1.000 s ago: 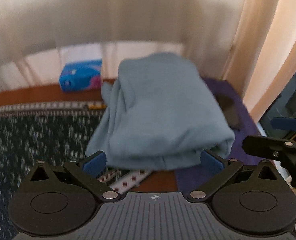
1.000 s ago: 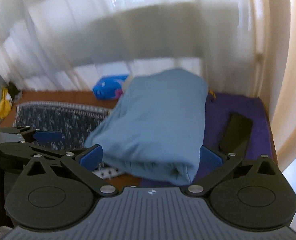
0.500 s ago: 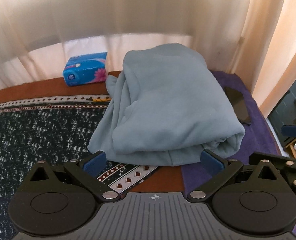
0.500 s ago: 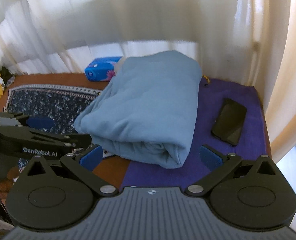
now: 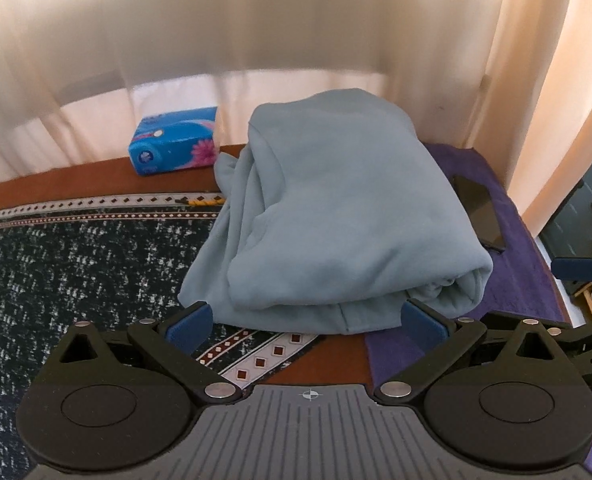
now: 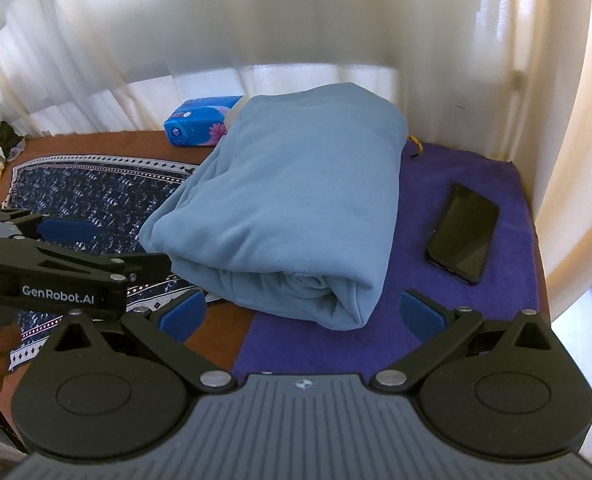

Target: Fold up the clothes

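- Right now the folded pale blue fleece garment (image 6: 292, 208) sits in a thick bundle on the table, straddling the dark patterned woven cloth (image 6: 96, 196) and the purple towel (image 6: 492, 292).
- Left gripper (image 5: 307, 322) hovers just short of the bundle's near edge, jaws spread wide, blue pads (image 5: 186, 326) empty.
- Right gripper (image 6: 303, 314) hangs near the bundle's rolled end, jaws also wide apart, holding nothing.
- Black smartphone (image 6: 464, 234) lies flat on the towel, beside the bundle but apart from it.
- Blue flowered tissue pack (image 5: 176, 146) stands behind the bundle against the cream sheer curtain (image 5: 256, 32).
- Small yellow cord (image 6: 415, 145), possibly a drawstring, pokes out at the bundle's far corner; too small to tell.
- Rolled inner layers show at the bundle's near end.
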A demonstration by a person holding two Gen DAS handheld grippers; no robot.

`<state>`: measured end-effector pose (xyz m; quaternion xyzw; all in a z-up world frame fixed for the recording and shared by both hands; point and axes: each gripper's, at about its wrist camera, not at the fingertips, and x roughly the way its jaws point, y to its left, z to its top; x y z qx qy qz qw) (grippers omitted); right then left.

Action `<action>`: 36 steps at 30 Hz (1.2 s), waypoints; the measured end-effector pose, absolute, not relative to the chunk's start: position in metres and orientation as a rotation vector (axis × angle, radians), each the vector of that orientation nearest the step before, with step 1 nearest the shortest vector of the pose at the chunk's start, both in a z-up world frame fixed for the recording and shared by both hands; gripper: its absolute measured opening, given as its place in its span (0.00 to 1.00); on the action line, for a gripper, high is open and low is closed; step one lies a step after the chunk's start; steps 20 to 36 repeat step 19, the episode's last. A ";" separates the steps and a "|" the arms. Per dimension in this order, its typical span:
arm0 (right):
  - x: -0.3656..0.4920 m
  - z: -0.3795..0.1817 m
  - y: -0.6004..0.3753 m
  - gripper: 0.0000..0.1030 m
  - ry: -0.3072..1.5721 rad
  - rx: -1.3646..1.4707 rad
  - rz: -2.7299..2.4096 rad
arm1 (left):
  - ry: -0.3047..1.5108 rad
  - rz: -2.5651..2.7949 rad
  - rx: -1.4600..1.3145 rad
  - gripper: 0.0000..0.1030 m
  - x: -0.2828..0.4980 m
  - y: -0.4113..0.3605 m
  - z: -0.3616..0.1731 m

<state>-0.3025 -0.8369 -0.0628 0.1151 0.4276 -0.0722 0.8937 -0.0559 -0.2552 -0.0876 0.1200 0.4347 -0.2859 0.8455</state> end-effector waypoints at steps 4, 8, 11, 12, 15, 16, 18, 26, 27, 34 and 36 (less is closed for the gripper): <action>-0.301 -0.063 -0.837 1.00 0.887 0.239 -0.149 | 0.931 -0.614 0.233 1.00 -0.055 -0.255 -0.089; -0.300 -0.064 -0.838 1.00 0.888 0.241 -0.148 | 0.927 -0.615 0.223 1.00 -0.056 -0.254 -0.090; -0.299 -0.064 -0.840 1.00 0.891 0.237 -0.148 | 0.908 -0.618 0.236 1.00 -0.059 -0.254 -0.090; -0.299 -0.064 -0.840 1.00 0.891 0.237 -0.147 | 0.910 -0.620 0.236 1.00 -0.059 -0.253 -0.090; -0.298 -0.064 -0.840 1.00 0.889 0.237 -0.147 | 0.916 -0.624 0.233 1.00 -0.058 -0.253 -0.090; -0.298 -0.064 -0.840 1.00 0.889 0.237 -0.147 | 0.915 -0.623 0.234 1.00 -0.058 -0.253 -0.090; -0.298 -0.064 -0.839 1.00 0.889 0.237 -0.148 | 0.914 -0.622 0.235 1.00 -0.058 -0.253 -0.090; -0.298 -0.064 -0.840 1.00 0.889 0.237 -0.148 | 0.917 -0.621 0.234 1.00 -0.058 -0.253 -0.089; -0.298 -0.064 -0.840 1.00 0.889 0.237 -0.148 | 0.917 -0.621 0.234 1.00 -0.058 -0.253 -0.089; -0.298 -0.064 -0.840 1.00 0.889 0.237 -0.148 | 0.917 -0.621 0.234 1.00 -0.058 -0.253 -0.089; -0.298 -0.064 -0.840 1.00 0.889 0.237 -0.148 | 0.917 -0.621 0.234 1.00 -0.058 -0.253 -0.089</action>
